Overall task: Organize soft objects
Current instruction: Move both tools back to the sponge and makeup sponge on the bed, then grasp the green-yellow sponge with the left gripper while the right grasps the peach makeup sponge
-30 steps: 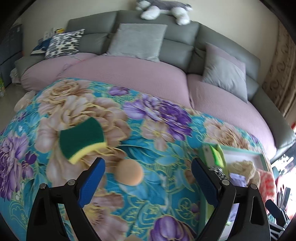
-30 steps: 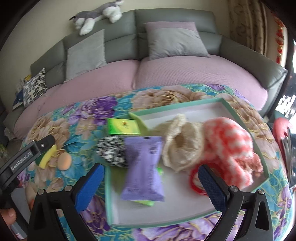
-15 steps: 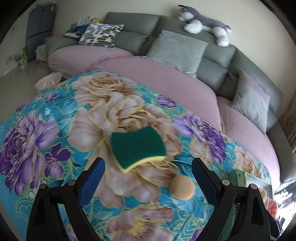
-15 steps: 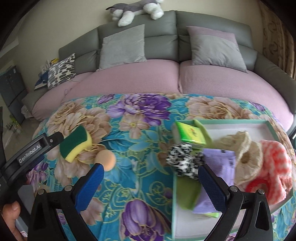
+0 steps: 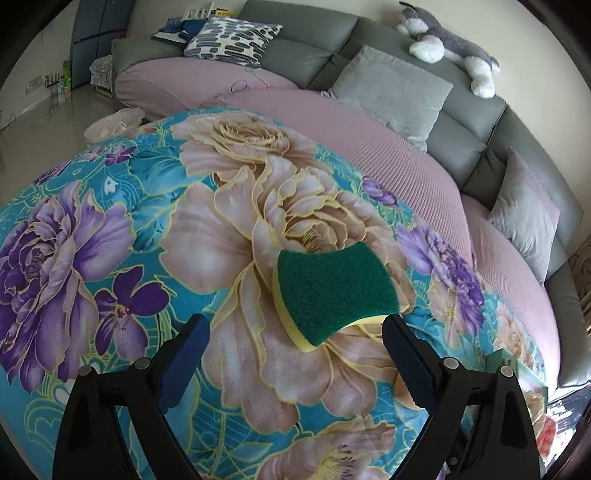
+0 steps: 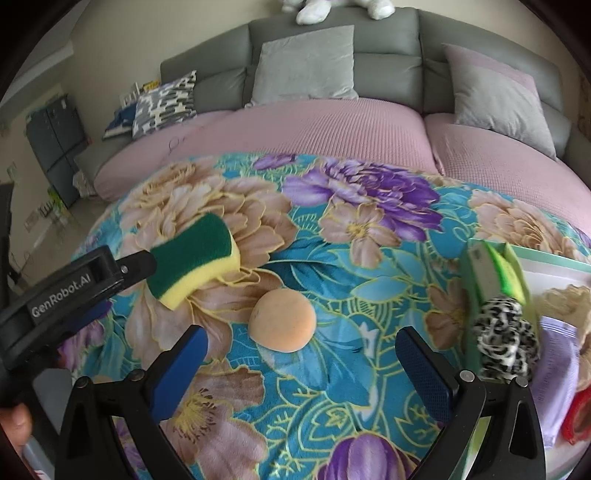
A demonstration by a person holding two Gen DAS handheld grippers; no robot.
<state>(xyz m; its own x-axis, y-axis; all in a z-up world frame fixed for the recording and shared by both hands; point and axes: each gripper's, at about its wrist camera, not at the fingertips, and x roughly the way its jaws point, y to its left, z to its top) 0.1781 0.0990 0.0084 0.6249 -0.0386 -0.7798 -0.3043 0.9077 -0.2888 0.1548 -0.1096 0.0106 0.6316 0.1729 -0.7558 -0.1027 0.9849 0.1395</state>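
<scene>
One scouring sponge (image 5: 334, 293) lay on the floral tabletop (image 5: 110, 229), at 12 o'clock between the left gripper (image 5: 295, 354)'s spread fingers. Only the right gripper (image 6: 301, 363), also spread, showed one orange puff (image 6: 282, 319) and the tray (image 6: 554, 260) at 3 o'clock.

The tray (image 6: 554, 258) runs off the right edge of the right wrist view, so its contents show only in part: a purple pouch (image 6: 557, 373), a cream knit (image 6: 569, 299) and something red (image 6: 578, 417). The plush toy (image 6: 332, 7) is cropped at the top. In the left wrist view, the right finger (image 5: 410, 362) hides most of the orange ball (image 5: 404, 393).
</scene>
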